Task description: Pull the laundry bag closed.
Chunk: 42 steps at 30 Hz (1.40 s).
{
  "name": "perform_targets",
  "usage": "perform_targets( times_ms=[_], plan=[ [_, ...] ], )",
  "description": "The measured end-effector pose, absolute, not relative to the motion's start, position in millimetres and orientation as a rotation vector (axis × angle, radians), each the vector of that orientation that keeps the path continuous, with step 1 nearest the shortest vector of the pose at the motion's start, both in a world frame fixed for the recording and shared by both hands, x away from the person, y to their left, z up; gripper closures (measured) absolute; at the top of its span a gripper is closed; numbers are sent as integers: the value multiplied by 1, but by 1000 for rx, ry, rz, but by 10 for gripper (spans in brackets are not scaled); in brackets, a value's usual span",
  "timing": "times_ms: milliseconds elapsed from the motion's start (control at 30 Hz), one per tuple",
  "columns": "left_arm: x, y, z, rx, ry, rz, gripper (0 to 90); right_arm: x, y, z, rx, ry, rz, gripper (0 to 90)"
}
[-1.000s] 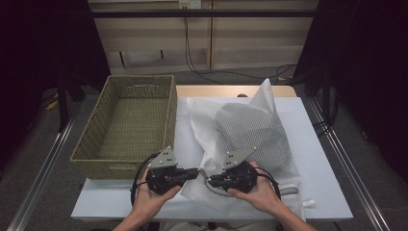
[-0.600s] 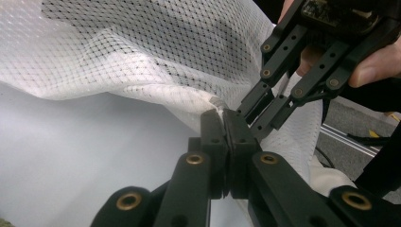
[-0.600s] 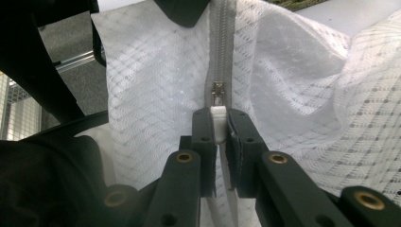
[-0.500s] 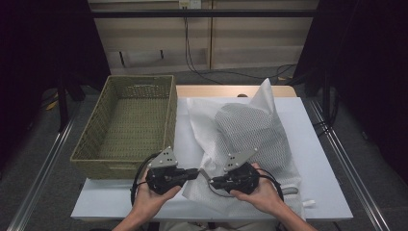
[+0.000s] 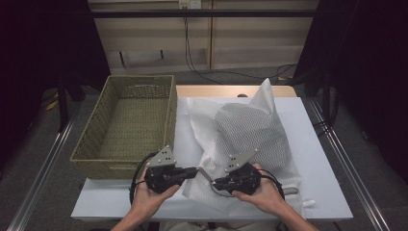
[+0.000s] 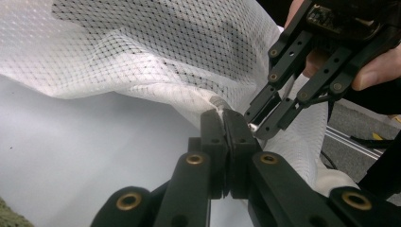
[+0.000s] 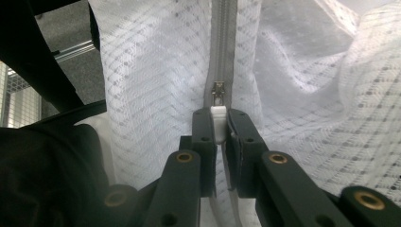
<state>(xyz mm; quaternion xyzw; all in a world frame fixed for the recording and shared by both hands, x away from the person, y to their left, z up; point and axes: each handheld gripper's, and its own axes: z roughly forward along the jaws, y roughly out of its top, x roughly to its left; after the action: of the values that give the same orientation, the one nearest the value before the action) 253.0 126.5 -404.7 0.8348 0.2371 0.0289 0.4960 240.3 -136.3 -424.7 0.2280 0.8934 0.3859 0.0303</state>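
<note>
White bench (image 5: 317,159), mesh laundry bag (image 5: 250,139) spread beside a wicker basket (image 5: 130,120): zipper being worked.
Left hand-held gripper (image 6: 222,116) is clenched on the bag's edge by the zipper end; right hand-held gripper (image 7: 218,124) is clamped on the white zipper pull (image 7: 218,118). Likely step: running the zipper. Next, the right should draw along the track while the left keeps the fabric taut.

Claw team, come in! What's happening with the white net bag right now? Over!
Left claw shut on mesh bag edge. Right claw shut on white zipper pull. Wicker basket beside bag, nothing blocking.
</note>
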Motion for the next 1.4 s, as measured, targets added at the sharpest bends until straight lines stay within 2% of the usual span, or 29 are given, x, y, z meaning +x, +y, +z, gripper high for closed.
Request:
perform_targets(
  times_ms=[1400],
  plan=[
    [255, 132, -404, 2020, 595, 86, 885, 225, -157, -422, 732, 2742, 1183, 824]
  ],
)
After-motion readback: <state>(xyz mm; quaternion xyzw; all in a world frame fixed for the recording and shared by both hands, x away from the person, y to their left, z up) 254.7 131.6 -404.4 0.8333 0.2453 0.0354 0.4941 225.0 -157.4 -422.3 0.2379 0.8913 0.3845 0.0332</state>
